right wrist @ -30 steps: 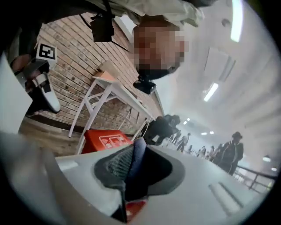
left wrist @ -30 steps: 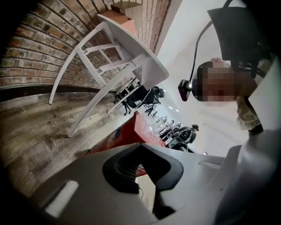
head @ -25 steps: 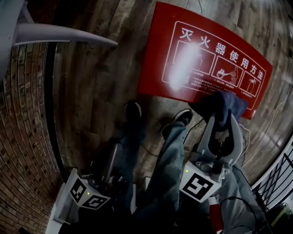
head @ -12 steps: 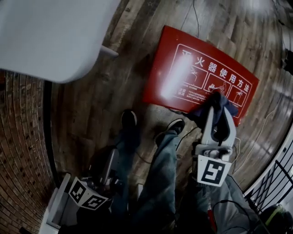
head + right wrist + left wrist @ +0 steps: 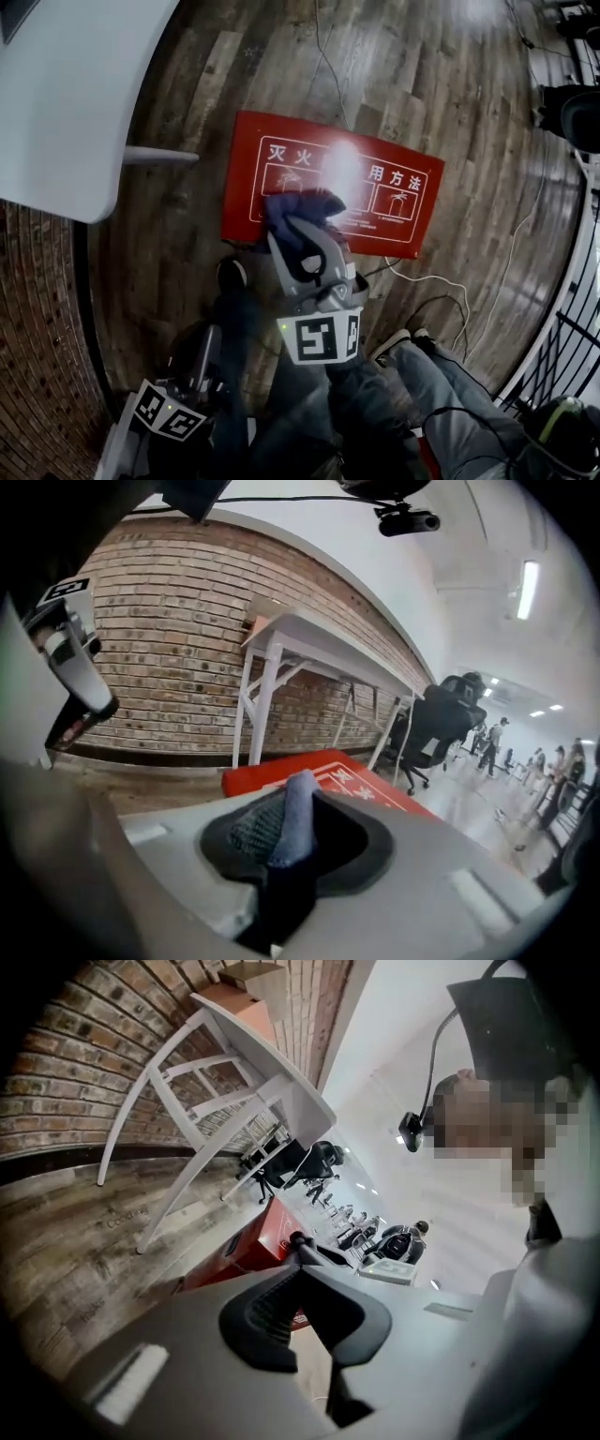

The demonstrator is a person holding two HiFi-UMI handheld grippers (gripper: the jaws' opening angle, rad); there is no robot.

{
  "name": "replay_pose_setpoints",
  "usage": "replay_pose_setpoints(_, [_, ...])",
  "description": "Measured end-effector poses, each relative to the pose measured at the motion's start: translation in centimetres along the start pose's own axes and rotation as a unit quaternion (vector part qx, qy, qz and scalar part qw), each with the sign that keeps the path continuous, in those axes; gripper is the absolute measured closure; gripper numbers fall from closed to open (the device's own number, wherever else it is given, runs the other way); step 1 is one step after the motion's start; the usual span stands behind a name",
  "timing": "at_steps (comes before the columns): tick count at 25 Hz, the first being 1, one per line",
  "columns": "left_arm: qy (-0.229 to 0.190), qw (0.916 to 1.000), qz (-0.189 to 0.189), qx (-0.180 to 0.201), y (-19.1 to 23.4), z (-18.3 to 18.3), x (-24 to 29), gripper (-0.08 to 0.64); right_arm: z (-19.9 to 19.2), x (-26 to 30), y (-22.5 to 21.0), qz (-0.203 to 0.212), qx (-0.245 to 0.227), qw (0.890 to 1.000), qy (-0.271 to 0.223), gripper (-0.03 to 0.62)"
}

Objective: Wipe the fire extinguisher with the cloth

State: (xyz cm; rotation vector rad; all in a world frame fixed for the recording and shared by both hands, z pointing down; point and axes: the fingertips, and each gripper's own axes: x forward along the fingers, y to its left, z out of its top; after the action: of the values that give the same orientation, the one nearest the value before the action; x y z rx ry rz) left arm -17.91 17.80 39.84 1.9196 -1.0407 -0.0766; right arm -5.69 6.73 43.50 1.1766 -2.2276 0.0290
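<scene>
A: Right gripper point(image 5: 302, 234) status?
B: Jaws pinched partway onto the blue cloth point(image 5: 298, 206). It's bunched at the tips so fabric meets the surface first. We have it over the near side of the red fire extinguisher box point(image 5: 394, 211), which lies flat on the wood floor point(image 5: 422, 84) by the white table point(image 5: 66, 103). Contact unclear.
A: Left gripper point(image 5: 298, 1241)?
B: Jaws together, nothing in them. It's low by our legs, out of the wipe path.
</scene>
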Motion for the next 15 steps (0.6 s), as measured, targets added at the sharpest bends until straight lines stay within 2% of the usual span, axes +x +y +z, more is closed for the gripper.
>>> replay_pose_setpoints(3, [0.008, 1.0, -0.005, 0.001, -2.0, 0.5, 0.1, 0.563, -4.0, -4.4, -4.4, -0.044, 0.049, 0.998, 0.011, 0.506])
replay_pose_setpoints(5, [0.01, 0.9999, -0.007, 0.002, -3.0, 1.4, 0.1, 0.563, -7.1, -7.2, -7.2, -0.077, 0.09, 0.992, 0.037, 0.506])
replay_pose_setpoints(8, [0.013, 0.9996, -0.021, 0.014, -5.3, 3.4, -0.1, 0.563, -9.9, -9.9, -9.3, -0.092, 0.106, 0.986, 0.085, 0.506])
replay_pose_setpoints(12, [-0.001, 0.9982, -0.039, 0.044, -8.9, 7.5, -0.7, 0.563, -8.7, -8.4, -10.3, -0.125, 0.125, 0.978, 0.113, 0.506])
replay_pose_setpoints(15, [-0.015, 0.9975, -0.04, 0.057, -10.1, 9.3, -1.2, 0.563, -5.8, -4.7, -10.6, -0.132, 0.125, 0.979, 0.09, 0.506])
